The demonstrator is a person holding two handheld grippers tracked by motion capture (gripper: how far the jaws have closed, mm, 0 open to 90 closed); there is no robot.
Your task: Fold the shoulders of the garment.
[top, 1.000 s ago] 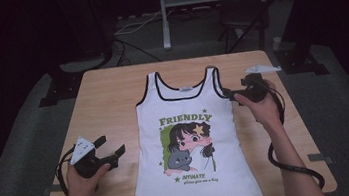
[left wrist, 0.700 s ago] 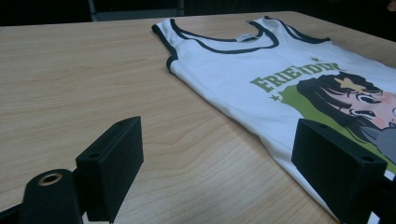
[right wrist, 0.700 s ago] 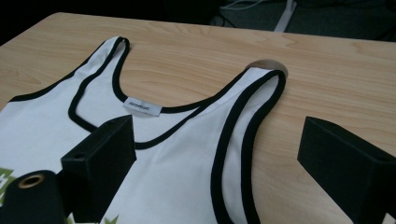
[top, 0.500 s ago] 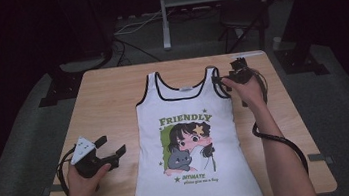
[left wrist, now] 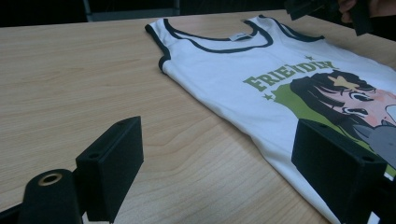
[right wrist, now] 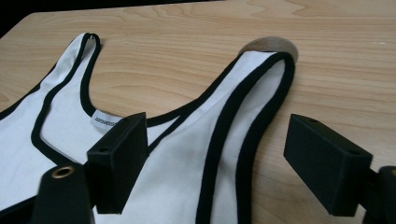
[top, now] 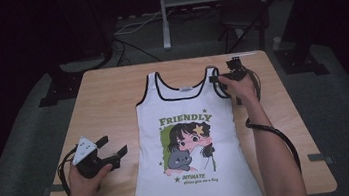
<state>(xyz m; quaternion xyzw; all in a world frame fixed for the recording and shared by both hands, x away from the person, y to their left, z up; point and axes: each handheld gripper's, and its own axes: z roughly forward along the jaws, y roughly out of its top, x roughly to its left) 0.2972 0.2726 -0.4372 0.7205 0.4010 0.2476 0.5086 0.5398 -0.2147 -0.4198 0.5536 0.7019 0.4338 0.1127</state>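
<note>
A white tank top [top: 188, 146] with black trim and a "FRIENDLY" cartoon print lies flat on the wooden table [top: 107, 101], neck toward the far edge. My right gripper [top: 220, 78] hovers at the top's right shoulder strap [right wrist: 261, 93]. Its jaws are open and have just been closing a little. The strap lies between and under them, and neither pad presses on it. My left gripper [top: 113, 145] rests open on the table to the left of the shirt's hem side, with bare wood between its jaws [left wrist: 233, 168]. The shirt's edge [left wrist: 261, 70] runs past its right jaw.
A black cable [top: 275, 136] trails from the right gripper along the forearm over the table's right side. Behind the table a metal stand [top: 165, 23] and dark equipment legs rise from the dark floor. Bare wood [right wrist: 345, 60] surrounds the straps.
The right hand has moved left and down from beyond the shirt's right shoulder onto the strap, with its jaws slightly narrower. The left hand and the shirt have stayed still.
</note>
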